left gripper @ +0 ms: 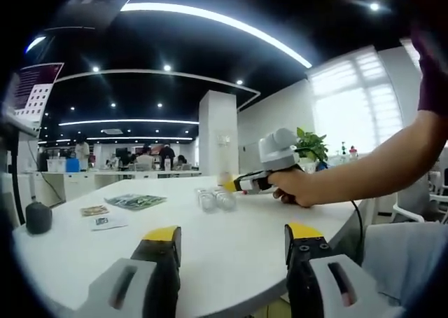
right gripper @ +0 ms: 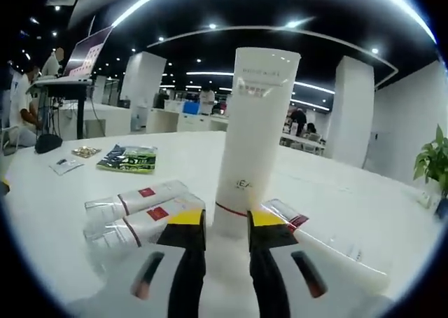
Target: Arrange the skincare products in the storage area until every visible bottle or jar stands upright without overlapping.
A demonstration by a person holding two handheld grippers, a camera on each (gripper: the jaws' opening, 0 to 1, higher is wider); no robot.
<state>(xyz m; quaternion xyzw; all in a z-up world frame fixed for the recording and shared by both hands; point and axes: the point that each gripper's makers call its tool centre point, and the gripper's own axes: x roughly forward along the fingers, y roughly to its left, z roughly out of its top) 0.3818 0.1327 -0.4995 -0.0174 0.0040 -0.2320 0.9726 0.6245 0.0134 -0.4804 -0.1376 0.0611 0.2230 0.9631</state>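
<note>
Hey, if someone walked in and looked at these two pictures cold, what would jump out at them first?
The tall white upright tube stands dead centre in the right gripper view, just beyond the right gripper, whose yellow-tipped jaws sit close together at its base. Two clear tubes with red labels lie flat to its left on the white round table. In the left gripper view, the left gripper hangs open over the table.

A tall tube (right gripper: 255, 139) stands up on the table (right gripper: 364, 199), right in front of the right gripper (right gripper: 227, 230). Two tubes (right gripper: 140, 209) lie side by side to its left, touching each other. One more tube (right gripper: 325, 244) lies to its right. Farther left on the table lie a packet (right gripper: 129, 158), a small bag (right gripper: 86, 151) and a card (right gripper: 64, 165). A plant (right gripper: 434, 165) stands behind the table at the far right.
</note>
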